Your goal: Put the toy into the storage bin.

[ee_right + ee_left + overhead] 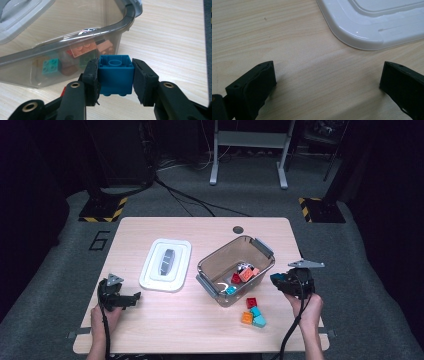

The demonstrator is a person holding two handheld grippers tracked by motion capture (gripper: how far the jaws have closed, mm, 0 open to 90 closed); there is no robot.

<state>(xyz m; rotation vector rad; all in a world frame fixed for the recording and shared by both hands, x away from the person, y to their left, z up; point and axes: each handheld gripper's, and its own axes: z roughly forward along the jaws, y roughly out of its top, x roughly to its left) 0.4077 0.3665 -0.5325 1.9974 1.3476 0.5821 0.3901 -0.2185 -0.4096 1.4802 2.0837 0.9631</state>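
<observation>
The right gripper (115, 75) clamps a blue brick (115, 73) just outside the clear bin (210, 262) near the table's (150, 320) right edge. The left gripper (327, 82) stands open over bare wood beside the white lid (372, 25).

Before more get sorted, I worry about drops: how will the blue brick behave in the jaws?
The blue brick looks stiff, keeping its shape between the right gripper pads. Hollow, so probably light. Flat sides suit the grip, though glossy plastic might slip.
</observation>
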